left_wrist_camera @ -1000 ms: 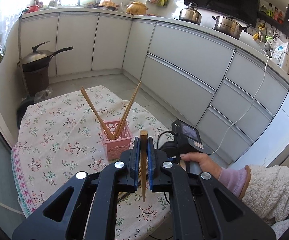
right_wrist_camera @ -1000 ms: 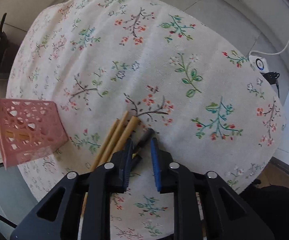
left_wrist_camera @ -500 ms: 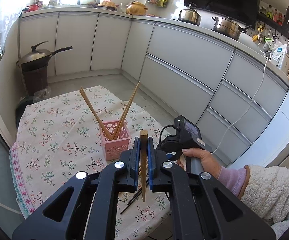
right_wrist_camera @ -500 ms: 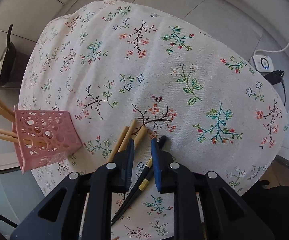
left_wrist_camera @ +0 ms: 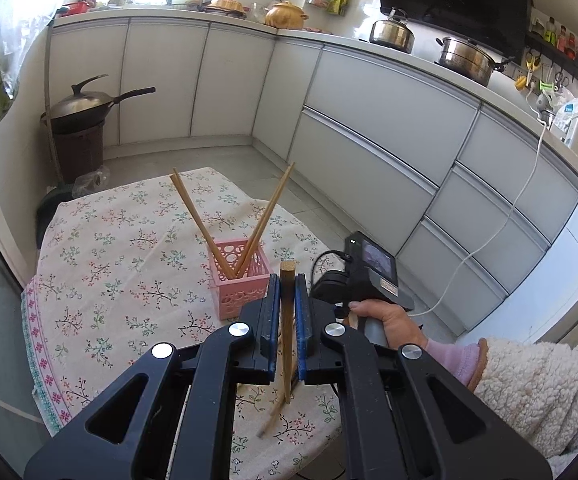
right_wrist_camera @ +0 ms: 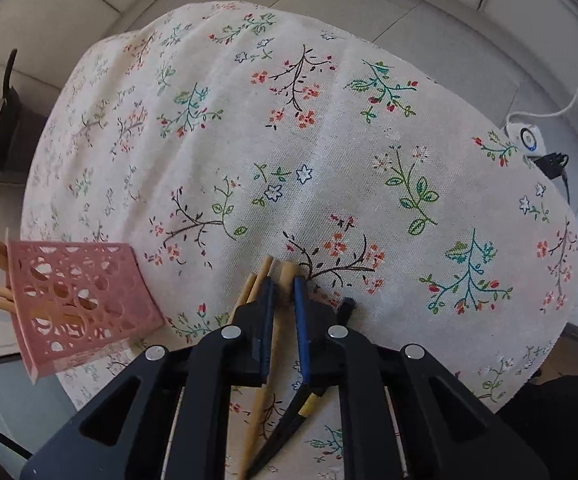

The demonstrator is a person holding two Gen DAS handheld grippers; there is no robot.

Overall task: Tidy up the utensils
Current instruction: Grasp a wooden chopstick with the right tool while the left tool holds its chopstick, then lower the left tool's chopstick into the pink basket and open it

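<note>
My left gripper (left_wrist_camera: 287, 280) is shut on a wooden chopstick (left_wrist_camera: 287, 340), held nearly upright above the table's near edge. Just beyond it stands a pink lattice basket (left_wrist_camera: 233, 296) with two wooden chopsticks (left_wrist_camera: 267, 216) leaning apart in a V. My right gripper (right_wrist_camera: 283, 284) points down at the floral tablecloth (right_wrist_camera: 289, 140). Its jaws are closing on a wooden chopstick (right_wrist_camera: 287, 274) that lies there, and the pads touch it. Two more wooden chopsticks (right_wrist_camera: 263, 268) lie just left of the jaws. Black chopsticks (right_wrist_camera: 347, 304) lie just right of them. The basket (right_wrist_camera: 81, 300) is at the left.
The round table ends close behind both grippers. A person's hand (left_wrist_camera: 389, 320) in a fleecy sleeve holds the right gripper's body. Grey kitchen cabinets (left_wrist_camera: 369, 140) curve round the far side, and a wok on a dark stand (left_wrist_camera: 81, 108) sits at the left. A power strip (right_wrist_camera: 527, 138) lies on the floor.
My right gripper shifted left, off the black chopsticks and onto a wooden one, and its jaws narrowed around it. The left gripper kept still with its chopstick.
</note>
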